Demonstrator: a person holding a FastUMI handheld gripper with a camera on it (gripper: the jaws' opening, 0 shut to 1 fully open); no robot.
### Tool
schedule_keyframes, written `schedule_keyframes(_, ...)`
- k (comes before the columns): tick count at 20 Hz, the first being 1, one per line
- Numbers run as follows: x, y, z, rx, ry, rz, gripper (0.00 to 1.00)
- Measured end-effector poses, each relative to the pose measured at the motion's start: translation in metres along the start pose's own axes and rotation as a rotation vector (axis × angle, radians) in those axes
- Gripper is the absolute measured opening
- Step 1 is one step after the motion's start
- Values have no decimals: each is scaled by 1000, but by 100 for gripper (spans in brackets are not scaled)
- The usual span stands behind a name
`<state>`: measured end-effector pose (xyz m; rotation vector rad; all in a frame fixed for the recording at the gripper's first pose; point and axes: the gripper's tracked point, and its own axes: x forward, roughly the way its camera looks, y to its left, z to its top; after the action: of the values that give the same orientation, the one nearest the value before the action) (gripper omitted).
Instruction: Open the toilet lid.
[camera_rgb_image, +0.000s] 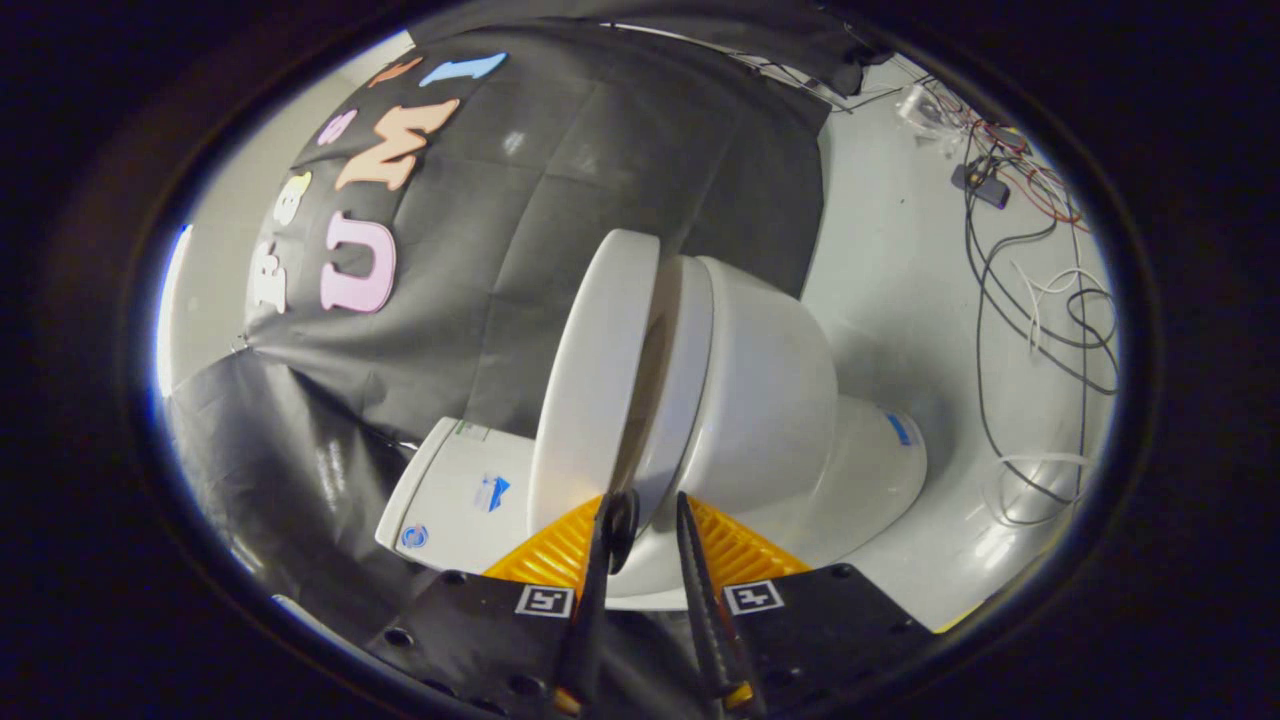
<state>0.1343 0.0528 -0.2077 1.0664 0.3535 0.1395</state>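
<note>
Gripper (648, 515) fingers slightly apart, straddling the rim of the smooth, glossy oval lid (592, 370), raised partway off the rounded white ceramic bowl (770, 400).

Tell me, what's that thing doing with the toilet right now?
Fingers nearly closed, at the edge of the white plastic toilet lid. Lid partly raised, a gap showing between it and the white toilet bowl. Loose cables on the floor beyond, not in the way.

Black cloth wall (560, 250) behind; loose cables (1040, 300) trailing over white floor (900, 300) beside it.
</note>
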Motion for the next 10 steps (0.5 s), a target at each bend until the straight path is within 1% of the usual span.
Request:
schedule_keyframes(4, 3, 1, -2, 7, 42, -12, 40)
schedule_keyframes(5, 10, 8, 19, 42, 25, 27, 30)
schedule_keyframes(6, 51, 2, -3, 22, 16, 7, 21)
schedule_keyframes(7, 30, -6, -5, 45, 17, 2, 11)
schedule_keyframes(8, 32, -6, 0, 68, 10, -3, 1)
schedule_keyframes(10, 24, 2, 0, 58, 4, -30, 1)
